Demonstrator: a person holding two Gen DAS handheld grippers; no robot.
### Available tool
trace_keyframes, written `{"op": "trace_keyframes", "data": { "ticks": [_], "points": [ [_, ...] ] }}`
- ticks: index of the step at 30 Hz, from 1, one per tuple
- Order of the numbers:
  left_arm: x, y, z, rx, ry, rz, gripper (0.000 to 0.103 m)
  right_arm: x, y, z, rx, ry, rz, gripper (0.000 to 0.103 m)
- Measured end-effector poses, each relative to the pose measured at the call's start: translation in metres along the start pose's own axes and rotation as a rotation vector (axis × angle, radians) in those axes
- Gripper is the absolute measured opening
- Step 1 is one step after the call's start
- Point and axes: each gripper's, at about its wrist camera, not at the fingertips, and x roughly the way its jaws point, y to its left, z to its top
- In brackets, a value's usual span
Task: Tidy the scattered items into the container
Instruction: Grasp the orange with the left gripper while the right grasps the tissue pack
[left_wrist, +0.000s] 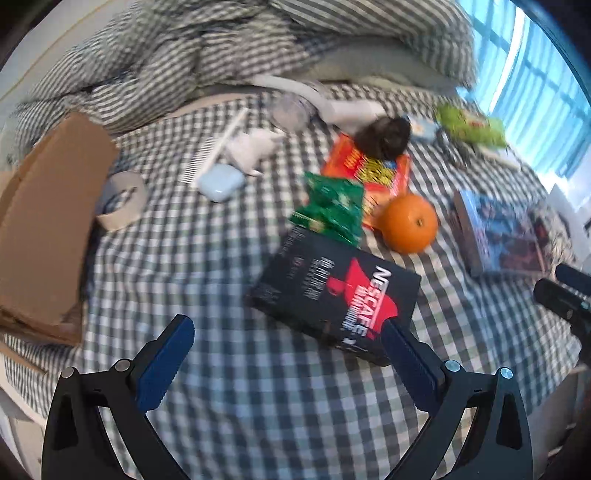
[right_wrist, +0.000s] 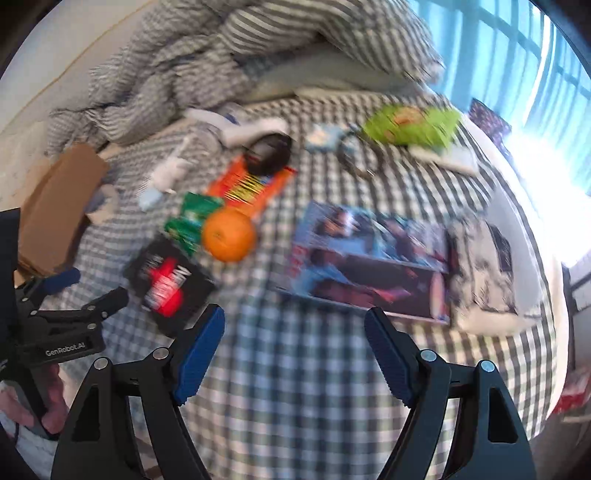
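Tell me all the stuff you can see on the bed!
Nescafe box: 1, black and red, nearest the left gripper
orange: 1, orange, beside the green packet
green packet: 1, green, above the Nescafe box
orange box: 1, orange and yellow, mid bed
dark lump: 1, blackish, on the orange box; too blurred to name
book: 1, blue cover, right side
lime bag: 1, lime green, far right
earbud case: 1, pale blue, left of centre
comb: 1, white, by the case
tape roll: 1, beige, beside the cardboard box
cardboard box: 1, brown, left edge
duvet: 1, striped, bunched at the back
left gripper: open, empty
right gripper: open, empty
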Motion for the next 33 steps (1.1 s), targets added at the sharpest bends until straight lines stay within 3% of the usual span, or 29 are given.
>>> {"op": "trace_keyframes", "data": {
  "ticks": [6,13,18,24,26,30,33],
  "points": [
    [0.027,-0.020,-0.006,0.033,0.047,0.005,0.103,0.017,-0.027,-0.008,0.033,0.033,-0.014,0.078],
    [0.034,-0.022,0.000,0.059,0.008,-0.005,0.103,0.042,-0.020,-0.006,0.019,0.070,-0.014,0.078],
    [0.028,-0.022,-0.004,0.079,0.014,0.011,0.103,0.032,-0.028,-0.007,0.033,0.049,-0.033,0.078],
    [0.028,-0.027,-0.001,0.108,0.007,0.025,0.103,-0.017,-0.058,0.002,0.069,-0.061,-0.113,0.078],
    [0.032,-0.027,0.001,0.100,0.013,0.012,0.103,-0.028,-0.072,0.006,0.088,-0.093,-0.143,0.082],
    [0.035,-0.023,0.003,0.080,0.019,-0.014,0.103,-0.032,-0.103,0.011,0.129,-0.099,-0.219,0.088],
    [0.035,-0.023,0.004,0.079,0.023,-0.021,0.103,-0.011,-0.120,0.015,0.120,-0.079,-0.266,0.092]
  ]
}}
